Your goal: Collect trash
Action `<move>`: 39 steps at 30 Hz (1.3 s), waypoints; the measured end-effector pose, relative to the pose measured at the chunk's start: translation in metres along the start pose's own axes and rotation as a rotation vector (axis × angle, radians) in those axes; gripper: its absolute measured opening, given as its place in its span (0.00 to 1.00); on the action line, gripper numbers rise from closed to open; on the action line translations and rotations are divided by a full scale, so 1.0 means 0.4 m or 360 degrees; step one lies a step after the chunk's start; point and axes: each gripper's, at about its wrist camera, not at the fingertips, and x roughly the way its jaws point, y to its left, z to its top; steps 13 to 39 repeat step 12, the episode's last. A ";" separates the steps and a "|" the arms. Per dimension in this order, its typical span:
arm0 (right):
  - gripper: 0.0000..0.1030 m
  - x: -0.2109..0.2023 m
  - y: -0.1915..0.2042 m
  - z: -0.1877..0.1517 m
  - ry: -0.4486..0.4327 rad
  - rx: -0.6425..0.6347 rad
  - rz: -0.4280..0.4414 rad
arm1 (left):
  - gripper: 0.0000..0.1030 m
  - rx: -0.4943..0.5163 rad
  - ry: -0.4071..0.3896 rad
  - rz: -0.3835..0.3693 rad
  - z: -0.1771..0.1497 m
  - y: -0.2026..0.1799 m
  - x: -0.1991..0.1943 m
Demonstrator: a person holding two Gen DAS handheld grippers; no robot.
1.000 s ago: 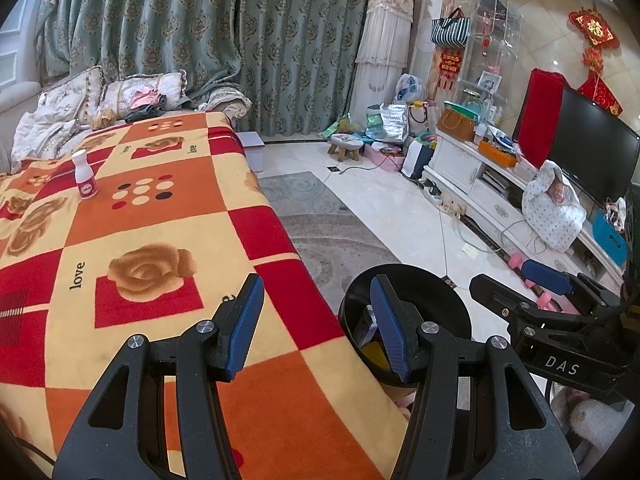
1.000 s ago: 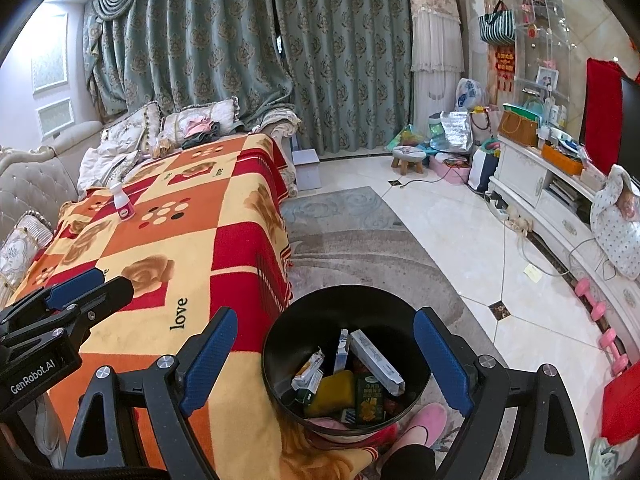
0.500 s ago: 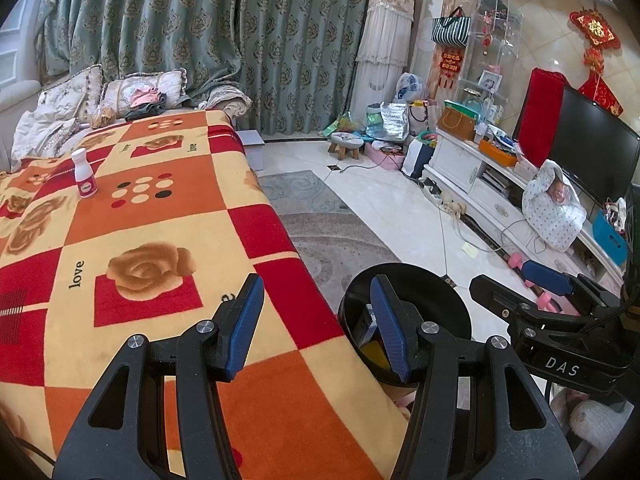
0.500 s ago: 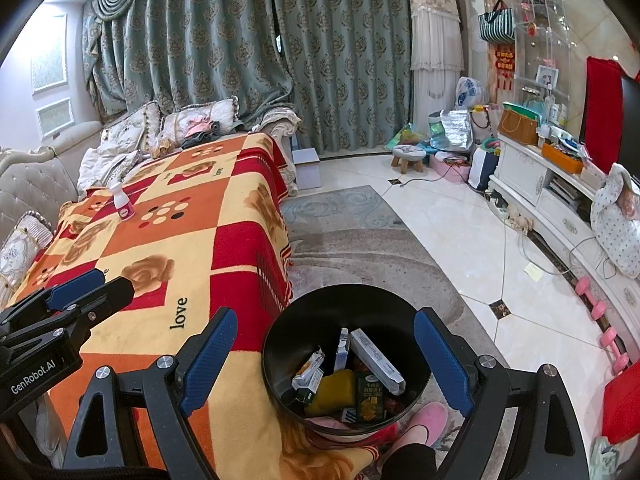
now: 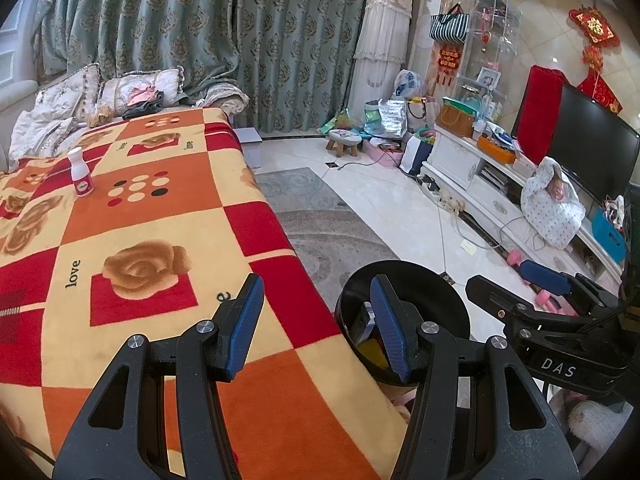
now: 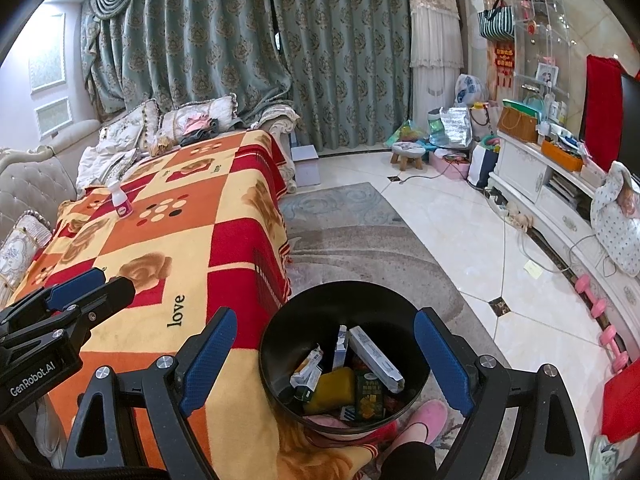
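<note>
One black bin (image 6: 344,360) was seen on the floor beside the blanket-covered counter (image 6: 168,240), holding several cartons and wrappers, and one small white bottle (image 5: 81,178) was left upright far back on the blanket. The left claw (image 5: 316,322) and right claw (image 6: 324,360) were both spread wide and nothing was gripped.

No visible change over 1 s, in either wrist view.

Left gripper (image 5: 316,284) and right gripper (image 6: 326,314) show the same jaw spread and the same placing against the black trash bin (image 6: 344,286) as 1 s and 0.5 s back. The litter inside the bin lies as before. The white bottle (image 5: 81,179), far beyond the bin, has not shifted. At most a hair of camera drift.
</note>
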 end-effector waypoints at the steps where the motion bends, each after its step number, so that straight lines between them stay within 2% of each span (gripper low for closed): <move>1: 0.86 0.002 -0.002 -0.001 0.0003 0.0002 0.0000 | 0.53 -0.0002 0.0001 -0.0002 -0.003 -0.001 0.000; 39: 0.86 0.016 0.010 0.005 0.0041 -0.0016 -0.0003 | 0.53 -0.0030 0.0017 -0.0010 -0.006 0.025 0.004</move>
